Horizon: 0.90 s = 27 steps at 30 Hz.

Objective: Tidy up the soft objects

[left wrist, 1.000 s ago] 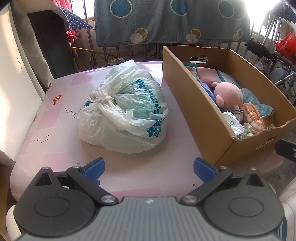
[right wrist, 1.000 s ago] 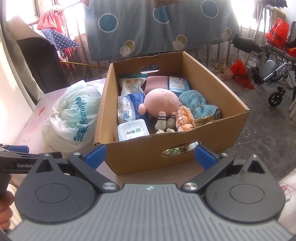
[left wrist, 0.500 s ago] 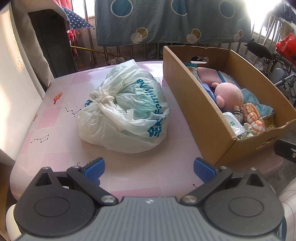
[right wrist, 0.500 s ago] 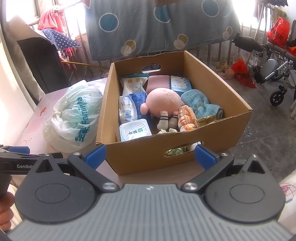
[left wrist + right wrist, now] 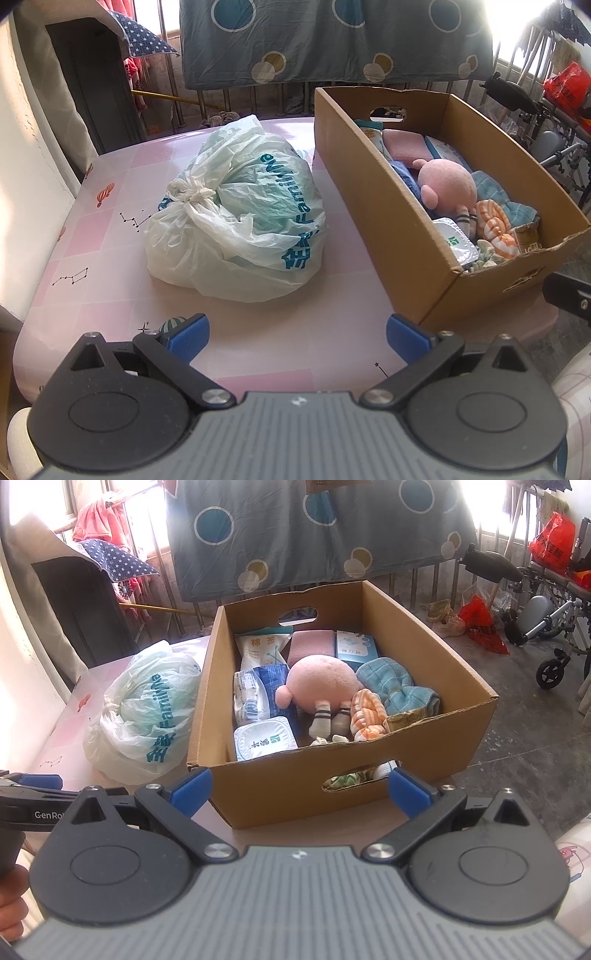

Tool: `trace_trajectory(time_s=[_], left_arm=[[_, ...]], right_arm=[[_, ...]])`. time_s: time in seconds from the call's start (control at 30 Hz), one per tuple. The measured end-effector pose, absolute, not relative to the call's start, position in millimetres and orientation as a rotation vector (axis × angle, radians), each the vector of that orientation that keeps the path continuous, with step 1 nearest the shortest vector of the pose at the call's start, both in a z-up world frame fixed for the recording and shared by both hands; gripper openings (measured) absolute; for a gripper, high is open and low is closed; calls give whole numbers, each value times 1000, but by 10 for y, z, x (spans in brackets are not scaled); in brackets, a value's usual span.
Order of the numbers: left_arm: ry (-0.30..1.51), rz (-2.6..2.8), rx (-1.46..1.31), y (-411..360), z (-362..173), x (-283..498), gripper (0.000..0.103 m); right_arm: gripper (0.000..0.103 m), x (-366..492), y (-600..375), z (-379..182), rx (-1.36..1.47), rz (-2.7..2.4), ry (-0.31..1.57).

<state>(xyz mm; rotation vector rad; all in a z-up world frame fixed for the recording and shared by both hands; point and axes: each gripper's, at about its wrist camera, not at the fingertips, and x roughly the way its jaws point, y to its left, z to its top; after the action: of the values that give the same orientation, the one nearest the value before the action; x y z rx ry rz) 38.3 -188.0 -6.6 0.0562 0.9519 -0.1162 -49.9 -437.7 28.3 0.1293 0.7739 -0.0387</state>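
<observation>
Both tongs wide open and empty before the bag and box.

Left tongs [image 5: 297, 338] face a knotted plastic bag [image 5: 240, 218] mid-frame on the pink tabletop [image 5: 110, 229]; right tongs [image 5: 298, 788] face the cardboard box [image 5: 424, 746], centre frame, holding a pink plush toy [image 5: 321, 681], cloths and packets.

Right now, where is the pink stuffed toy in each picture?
Left wrist view: the pink stuffed toy lies inside the cardboard box, right of the middle of the picture.
Right wrist view: the same toy lies in the middle of the box, near the centre of the picture.
Shared landmark: the tied white plastic bag sits on the table just left of the box.
</observation>
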Motion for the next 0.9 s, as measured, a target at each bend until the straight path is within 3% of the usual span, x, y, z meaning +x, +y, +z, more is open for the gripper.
trace_trajectory(time_s=[0.9], left_arm=[[946, -148, 63, -1983, -28, 450, 102]], right_arm=[[102, -476, -4441, 308, 135, -67, 779]])
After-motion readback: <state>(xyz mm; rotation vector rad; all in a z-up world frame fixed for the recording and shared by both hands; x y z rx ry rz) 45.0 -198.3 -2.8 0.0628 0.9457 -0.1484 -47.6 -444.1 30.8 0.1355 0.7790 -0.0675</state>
